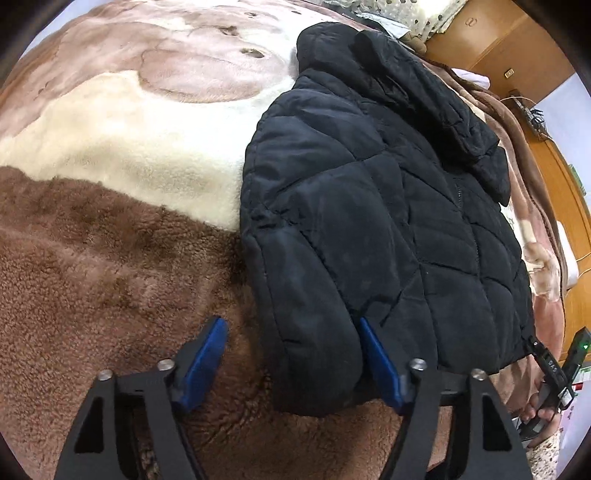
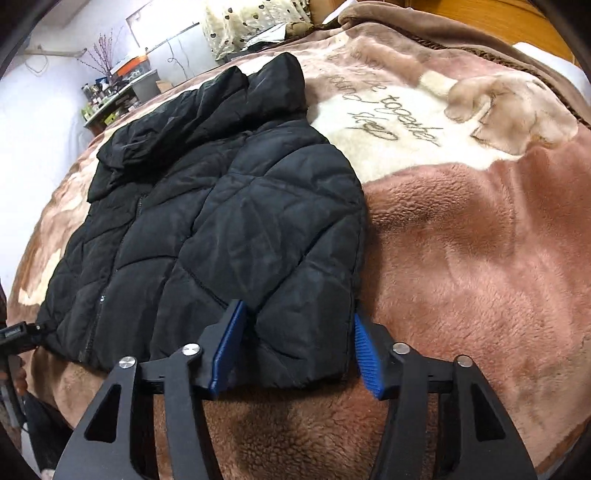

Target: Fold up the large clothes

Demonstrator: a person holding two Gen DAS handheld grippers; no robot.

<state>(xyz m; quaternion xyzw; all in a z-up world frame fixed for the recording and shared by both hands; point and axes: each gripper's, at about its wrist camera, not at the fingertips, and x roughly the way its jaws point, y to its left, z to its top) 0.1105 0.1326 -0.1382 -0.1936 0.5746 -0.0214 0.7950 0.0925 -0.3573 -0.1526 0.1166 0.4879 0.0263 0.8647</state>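
Note:
A black quilted puffer jacket (image 1: 369,206) lies flat on a plush brown and cream blanket (image 1: 110,240), front up, sleeves folded in over the body, hood at the far end. My left gripper (image 1: 291,332) is open, its blue pads on either side of the jacket's near left corner. In the right wrist view the jacket (image 2: 207,221) fills the left half. My right gripper (image 2: 299,328) is open, its pads straddling the jacket's near right corner at the hem. The right gripper shows at the right edge of the left wrist view (image 1: 554,369).
The blanket (image 2: 461,258) covers a bed, with printed script and animal shapes. Pillows (image 2: 251,22) lie at the head. A wooden wardrobe (image 1: 517,33) stands beyond the bed. A cluttered shelf (image 2: 118,92) stands by the far wall.

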